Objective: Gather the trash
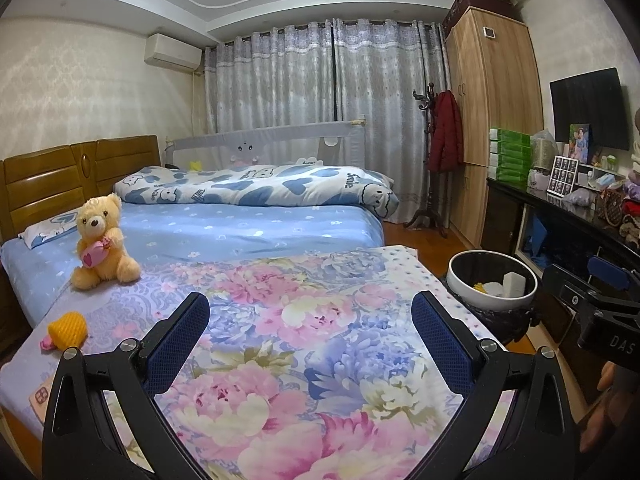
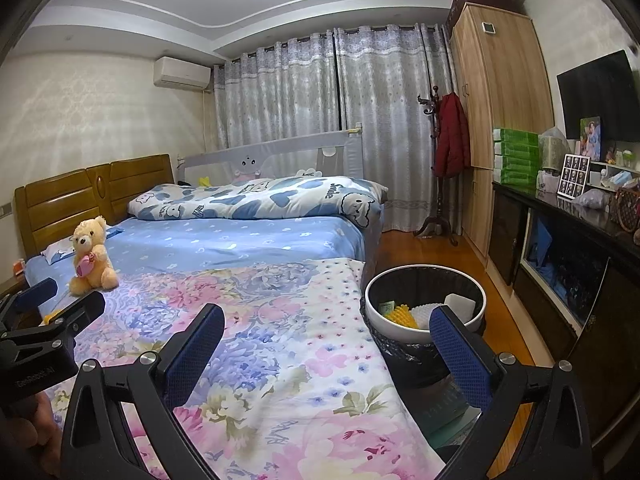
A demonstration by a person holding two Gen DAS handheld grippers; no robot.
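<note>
- The trash bin (image 2: 425,308), white-rimmed and lined with a dark bag, stood on the wooden floor (image 2: 424,248) just beside the foot-side edge of the bed; inside lay a yellow foam net (image 2: 401,315), a white foam net (image 2: 425,312), a white block (image 2: 460,302) and a scrap of green packaging.
- One more piece of trash, a yellow foam fruit net (image 1: 68,329) with a pink scrap (image 1: 48,343) touching it, lay on the floral quilt (image 1: 304,340) near its left edge.
- The left gripper (image 1: 310,334) hung above the quilt with its blue-padded fingers spread wide and nothing between them.
- The right gripper (image 2: 326,346) was likewise spread apart and empty, its right finger in front of the bin's rim in that view.
- A tan teddy bear (image 1: 102,242) holding a pink heart sat upright where the floral quilt met the blue sheet (image 1: 248,232).
- Behind it a rolled cartoon-print duvet (image 1: 256,184) stretched across the bed, against a grey bed rail (image 1: 272,142) and beside the wooden headboard (image 1: 72,176).
- Grey curtains (image 1: 320,92) covered the far wall, with an air conditioner (image 1: 173,53) mounted high to their left.
- A red jacket (image 1: 445,132) hung on a coat stand next to a tall wooden wardrobe (image 1: 492,88).
- Along the right wall ran a dark cabinet (image 2: 560,256) carrying stacked green boxes (image 2: 516,156), photos and clutter, under a wall television (image 2: 600,96).
</note>
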